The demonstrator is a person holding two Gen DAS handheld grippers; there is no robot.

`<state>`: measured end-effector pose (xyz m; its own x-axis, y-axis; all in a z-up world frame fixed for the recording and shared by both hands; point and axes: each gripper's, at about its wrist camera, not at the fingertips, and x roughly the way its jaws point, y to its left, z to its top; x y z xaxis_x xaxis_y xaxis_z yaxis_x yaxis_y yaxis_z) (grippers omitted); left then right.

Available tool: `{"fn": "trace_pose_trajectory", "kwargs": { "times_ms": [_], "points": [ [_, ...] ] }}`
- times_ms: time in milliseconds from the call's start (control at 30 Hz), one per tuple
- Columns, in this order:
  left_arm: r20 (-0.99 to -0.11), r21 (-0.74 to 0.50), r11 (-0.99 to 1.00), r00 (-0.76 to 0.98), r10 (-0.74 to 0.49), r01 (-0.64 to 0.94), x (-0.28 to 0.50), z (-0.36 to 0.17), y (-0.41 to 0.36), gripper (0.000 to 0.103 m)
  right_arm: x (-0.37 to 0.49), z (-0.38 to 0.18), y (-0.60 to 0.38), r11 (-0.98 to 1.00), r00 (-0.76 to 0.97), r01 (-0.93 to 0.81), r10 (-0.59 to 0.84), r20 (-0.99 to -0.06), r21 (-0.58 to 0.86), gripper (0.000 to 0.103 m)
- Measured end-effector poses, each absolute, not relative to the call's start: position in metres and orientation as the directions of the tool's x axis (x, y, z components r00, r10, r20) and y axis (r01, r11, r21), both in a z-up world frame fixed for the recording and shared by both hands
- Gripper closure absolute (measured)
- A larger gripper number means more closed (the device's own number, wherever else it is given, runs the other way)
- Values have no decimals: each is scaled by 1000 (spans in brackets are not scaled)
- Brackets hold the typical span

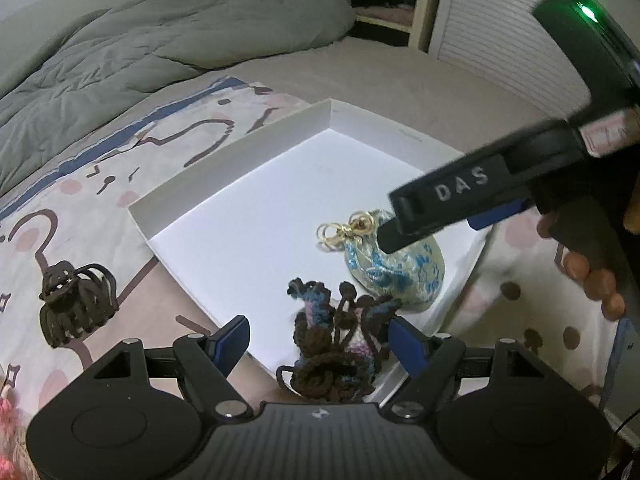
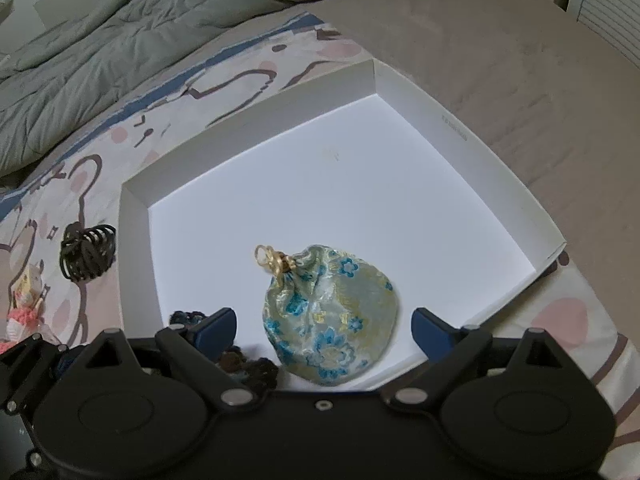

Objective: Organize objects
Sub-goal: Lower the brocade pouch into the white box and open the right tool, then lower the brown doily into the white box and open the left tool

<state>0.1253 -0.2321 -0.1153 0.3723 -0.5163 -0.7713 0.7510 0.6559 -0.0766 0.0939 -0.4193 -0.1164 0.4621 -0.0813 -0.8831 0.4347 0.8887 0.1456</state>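
Observation:
A shallow white box lies on the bed. Inside it, near the front, lies a blue-and-gold floral drawstring pouch with gold cord loops. A brown and blue crocheted yarn piece lies at the box's front edge. My left gripper is open, with the yarn piece between its fingers. My right gripper is open, its fingers on either side of the pouch and just above it. In the left wrist view the right gripper's finger hangs over the pouch.
A dark brown claw hair clip lies on the patterned sheet left of the box. A pink and cream small object lies further left. A grey duvet is bunched at the back. A slatted white panel stands at the back right.

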Motion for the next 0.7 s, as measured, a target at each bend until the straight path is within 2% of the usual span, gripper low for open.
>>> {"fn": "trace_pose_trajectory", "kwargs": {
  "times_ms": [267,700],
  "points": [
    [-744,-126,702,401,-534,701,125,-98,-216,24,77,-92,-414,901,522,405,-88,-848,156,8],
    [-700,-155,782,492,-518,603,122,-74,-186,4,53,-68,-402,929,594,350,-119,-796,123,5]
  ]
}}
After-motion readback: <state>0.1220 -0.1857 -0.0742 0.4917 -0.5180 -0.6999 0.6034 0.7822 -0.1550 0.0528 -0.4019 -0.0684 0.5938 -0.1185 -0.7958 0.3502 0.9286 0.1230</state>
